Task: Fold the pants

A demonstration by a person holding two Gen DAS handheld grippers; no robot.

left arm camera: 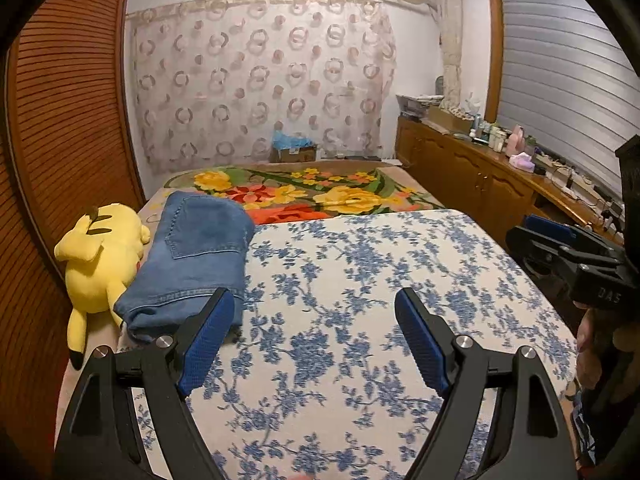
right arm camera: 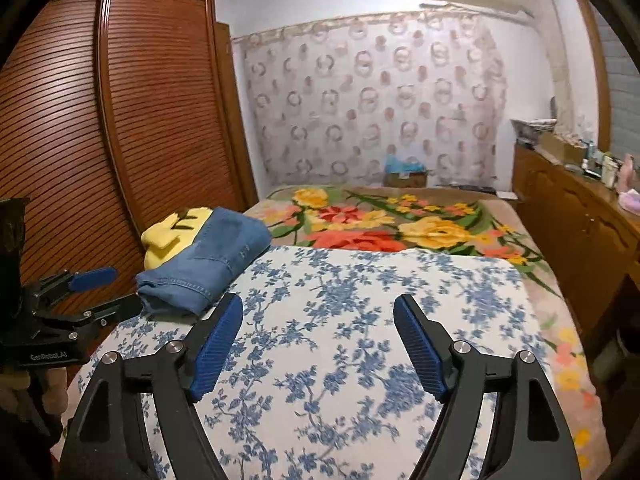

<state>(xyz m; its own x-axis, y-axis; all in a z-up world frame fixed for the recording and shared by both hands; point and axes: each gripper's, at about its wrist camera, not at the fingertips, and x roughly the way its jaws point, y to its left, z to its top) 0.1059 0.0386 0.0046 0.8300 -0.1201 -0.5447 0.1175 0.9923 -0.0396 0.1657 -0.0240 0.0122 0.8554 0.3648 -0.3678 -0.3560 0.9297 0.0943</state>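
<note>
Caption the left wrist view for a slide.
Open left gripper above floral sheet; folded jeans lie beside yellow plush.

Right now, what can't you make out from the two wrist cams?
- Yellow plush toy: right wrist view, mostly hidden behind the folded jeans.
- Jeans' near edge: left wrist view, covered by the left gripper finger.
- Small items on the wooden cabinet: too small and blurred in both views.

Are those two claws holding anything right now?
No. The left gripper and right gripper are both open and empty; the folded jeans lie untouched on the bed.
</note>
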